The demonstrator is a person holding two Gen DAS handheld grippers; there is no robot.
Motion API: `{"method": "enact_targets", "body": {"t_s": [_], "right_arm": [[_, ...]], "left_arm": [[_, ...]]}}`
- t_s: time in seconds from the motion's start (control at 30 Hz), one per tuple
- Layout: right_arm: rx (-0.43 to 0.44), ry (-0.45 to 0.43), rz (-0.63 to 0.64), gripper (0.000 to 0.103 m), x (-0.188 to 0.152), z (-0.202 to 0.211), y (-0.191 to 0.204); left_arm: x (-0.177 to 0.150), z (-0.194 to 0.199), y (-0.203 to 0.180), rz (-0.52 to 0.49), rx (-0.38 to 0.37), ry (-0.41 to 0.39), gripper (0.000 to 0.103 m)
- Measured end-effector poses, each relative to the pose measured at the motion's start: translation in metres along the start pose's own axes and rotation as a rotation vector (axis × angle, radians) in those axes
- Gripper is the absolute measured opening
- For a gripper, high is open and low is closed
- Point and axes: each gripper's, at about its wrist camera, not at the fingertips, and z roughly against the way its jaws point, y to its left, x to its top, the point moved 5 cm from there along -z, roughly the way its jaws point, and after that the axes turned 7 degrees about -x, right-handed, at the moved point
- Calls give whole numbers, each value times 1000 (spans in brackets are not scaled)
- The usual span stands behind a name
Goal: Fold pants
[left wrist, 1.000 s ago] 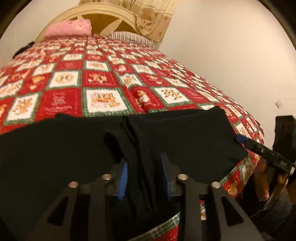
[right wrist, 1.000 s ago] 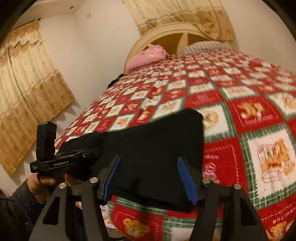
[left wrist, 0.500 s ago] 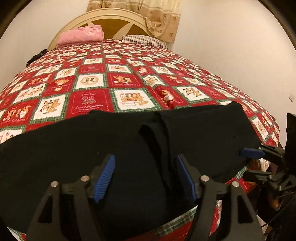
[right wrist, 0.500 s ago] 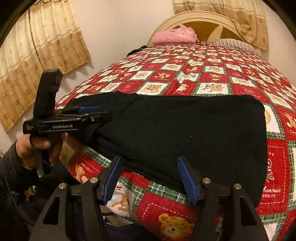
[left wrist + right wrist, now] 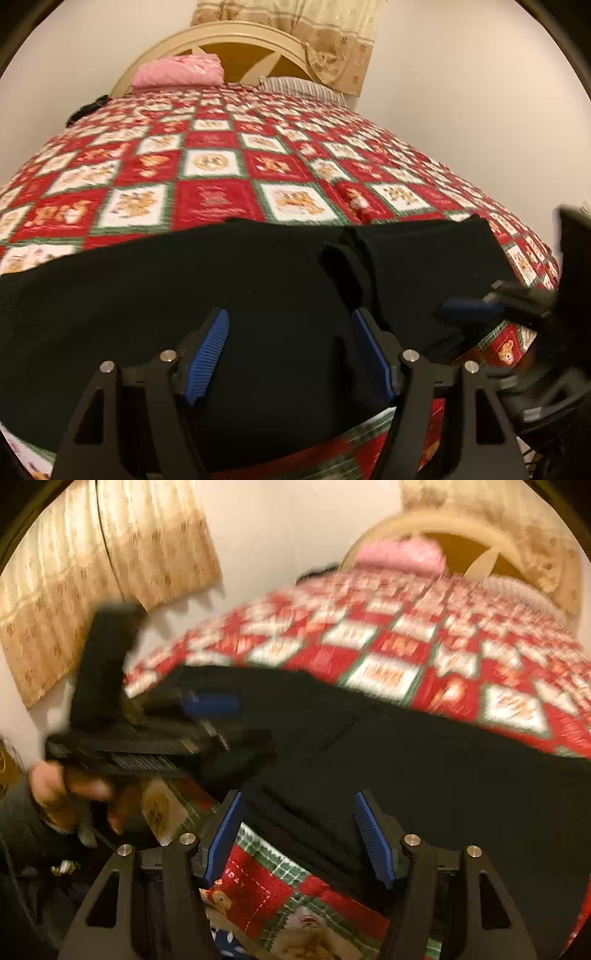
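Note:
Black pants (image 5: 184, 295) lie spread along the near edge of the bed, with a raised ridge of cloth (image 5: 351, 262) right of the middle. My left gripper (image 5: 290, 332) hovers open over them, its blue pads apart and not pressing the fabric; the ridge runs by its right pad. My right gripper (image 5: 295, 823) is open too, over the pants' (image 5: 406, 760) front hem where the quilt hangs down. In the left wrist view the right gripper (image 5: 472, 310) shows blurred at the right. In the right wrist view the left gripper (image 5: 221, 720) sits at the left, held by a hand (image 5: 66, 786).
A red, white and green patchwork quilt (image 5: 214, 199) covers the bed. A pink pillow (image 5: 177, 72) and a striped one (image 5: 295, 85) rest at the cream headboard (image 5: 236, 37). Curtains (image 5: 92, 572) hang on the left wall. The right wrist view is motion-blurred.
My left gripper let go of the pinched ridge of the pants, opened wide and drew back a little. The right gripper swung left along the bed's edge toward the left one, rolling as it went.

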Motion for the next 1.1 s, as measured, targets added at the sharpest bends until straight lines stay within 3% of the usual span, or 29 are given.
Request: {"method": "enact_targets", "body": {"t_s": [0.13,0.23,0.37,0.47,0.63,0.9,1.1], "right_arm": [[-14,7,14,64,-3,-9,1],[35,-61,-28,64,0,12,-4],[36,-120,-59,64,-3,29,-12],[36,-146,-89,64,-8,38,-17],[14,-160,-73,64,-14,46,-15],[21,-184,-111,64,-20,49,-23],[45,-192,-180,64,-25,47,-34]], "left_arm": [[4,38,40,-7,118,-64,72],[3,72,88,7,256,-98,72],[-3,102,155,69,402,-92,72],[-11,102,187,140,410,-70,72],[-23,81,202,259,278,-48,73],[-19,74,203,254,261,-67,78],[-17,83,198,239,267,-49,46]]}}
